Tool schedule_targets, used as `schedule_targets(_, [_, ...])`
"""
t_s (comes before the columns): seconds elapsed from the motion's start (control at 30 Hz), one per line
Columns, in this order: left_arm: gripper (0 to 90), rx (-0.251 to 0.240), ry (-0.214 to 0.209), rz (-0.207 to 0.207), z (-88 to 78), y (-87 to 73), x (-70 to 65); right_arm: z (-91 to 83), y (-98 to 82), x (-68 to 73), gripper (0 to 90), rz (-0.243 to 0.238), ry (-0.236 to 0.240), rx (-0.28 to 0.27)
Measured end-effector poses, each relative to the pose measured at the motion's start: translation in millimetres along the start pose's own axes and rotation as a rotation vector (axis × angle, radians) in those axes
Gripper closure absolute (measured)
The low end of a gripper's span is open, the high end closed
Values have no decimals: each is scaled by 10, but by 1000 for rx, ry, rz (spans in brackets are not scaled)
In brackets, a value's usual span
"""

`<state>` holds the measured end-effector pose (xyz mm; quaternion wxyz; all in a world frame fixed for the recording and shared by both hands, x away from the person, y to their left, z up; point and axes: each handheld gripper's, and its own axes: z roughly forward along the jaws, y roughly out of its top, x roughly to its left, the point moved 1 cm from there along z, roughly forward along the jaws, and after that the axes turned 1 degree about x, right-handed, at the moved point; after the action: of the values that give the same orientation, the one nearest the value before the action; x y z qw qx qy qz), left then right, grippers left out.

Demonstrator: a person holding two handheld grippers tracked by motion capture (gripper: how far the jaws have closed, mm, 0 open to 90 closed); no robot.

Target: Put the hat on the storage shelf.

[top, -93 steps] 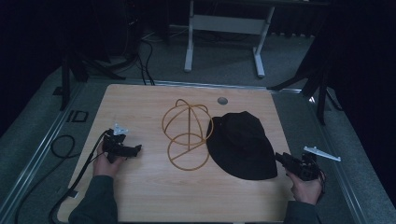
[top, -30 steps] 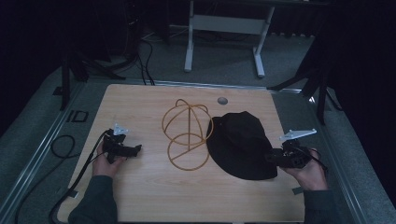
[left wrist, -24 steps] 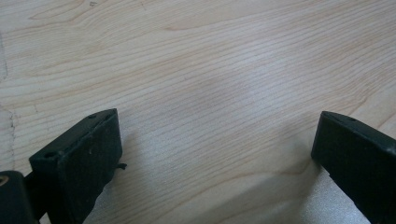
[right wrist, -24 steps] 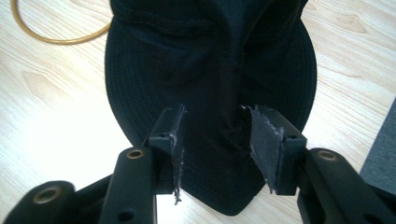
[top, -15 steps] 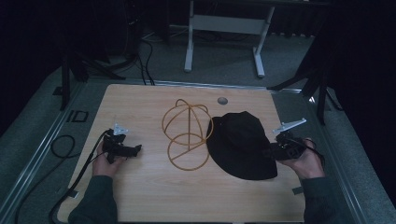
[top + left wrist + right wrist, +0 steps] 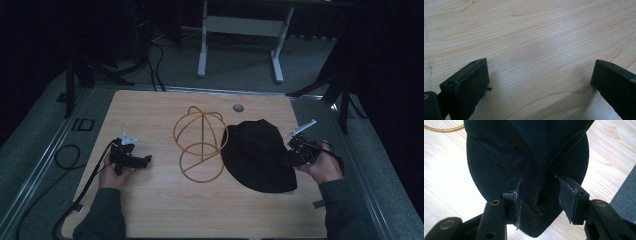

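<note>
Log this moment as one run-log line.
left gripper: open, resting on table | right gripper: jaws just opening, astride fold of black hat, not clamped | wire frame: beside hat, untouched

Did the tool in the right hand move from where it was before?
Yes. The right tool went from the table's right edge up and inward to the black hat's brim, nearer the grey disc. Its jaws have just been opening, with hat fabric between them.

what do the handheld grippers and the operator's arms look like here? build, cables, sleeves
Both are black two-jaw tools. The left gripper carries a pale three-cornered plate on top and trails a black cable off the table edge. The right gripper has a pale plate too. In the right gripper view its flat pads look frayed at the edges, with round screws on the arms. Both sleeves are dark green.
</note>
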<state>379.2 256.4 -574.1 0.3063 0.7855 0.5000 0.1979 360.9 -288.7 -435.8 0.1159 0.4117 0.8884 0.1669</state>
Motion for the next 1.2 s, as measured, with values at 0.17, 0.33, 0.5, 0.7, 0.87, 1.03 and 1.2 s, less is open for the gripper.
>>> schedule_targets(0.17, [20, 0, 0, 0, 0, 0, 0, 27, 70, -27, 519, -3, 7, 33])
schedule_targets(0.33, [20, 0, 0, 0, 0, 0, 0, 85, 132, -38, 487, -8, 10, 61])
schedule_targets(0.5, [20, 0, 0, 0, 0, 0, 0, 149, 204, -34, 464, -27, 30, 96])
schedule_targets(0.7, [20, 0, 0, 0, 0, 0, 0, 196, 312, -12, 442, -53, 31, 130])
schedule_targets(0.87, [20, 0, 0, 1, 0, 0, 1, 241, 378, -9, 451, -78, 37, 173])
schedule_targets(1.03, [20, 0, 0, 0, 0, 0, 0, 269, 422, -31, 501, -105, 66, 223])
schedule_targets(1.2, [20, 0, 0, 0, 0, 0, 0, 310, 457, -52, 615, -120, 100, 274])
